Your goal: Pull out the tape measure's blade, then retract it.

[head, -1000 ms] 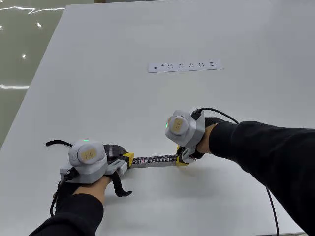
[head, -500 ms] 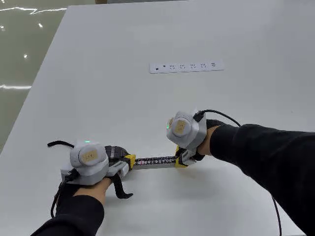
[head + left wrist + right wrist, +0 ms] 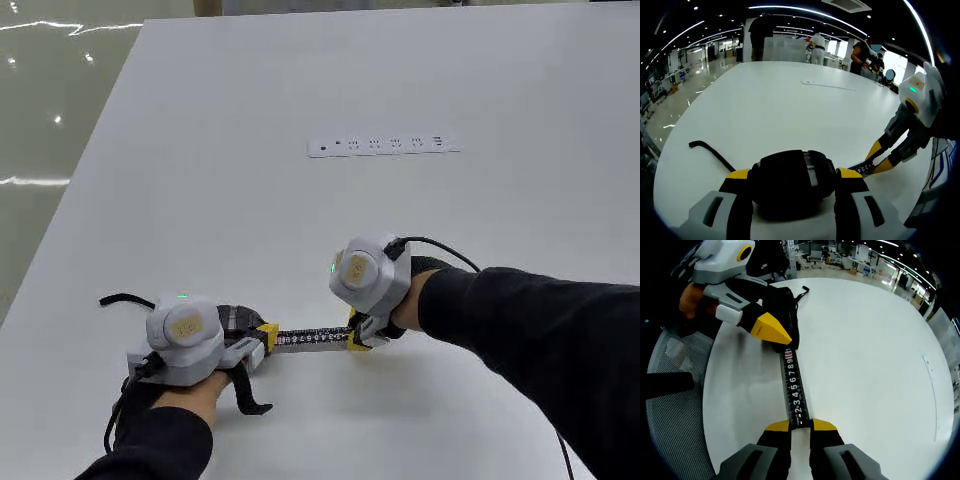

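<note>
Looking down in the head view, one flat white table point(image 3: 250, 150) carries everything. One round black tape measure point(image 3: 232, 318) lies close to the table's near edge, toward the left side. The grey left gripper with yellow tips point(image 3: 252, 338) is closed around it, I think to hold it steady while the blade moves. One thin dark metal blade with white numbers point(image 3: 312, 338) runs flat along the table to the grey right gripper with yellow tips point(image 3: 358, 340), which pinches the blade's end. That makes two grippers, one at each end. One long white power strip point(image 3: 383, 146) lies well apart, out in the middle of the table. One thin black strap point(image 3: 125, 299) trails from the tape measure toward the left edge. A second black bit curls toward the near edge. It may be the same strap, but that is hard to tell.

In the left gripper view, the two jaws hug the tape measure point(image 3: 792, 180) from both sides. The right gripper point(image 3: 879, 159) sits close by, on the blade.

In the right gripper view, its two jaws are shut tight on the blade point(image 3: 792, 385), likely so it can't snap back. Only a short bit of blade is out of the tape measure.
</note>
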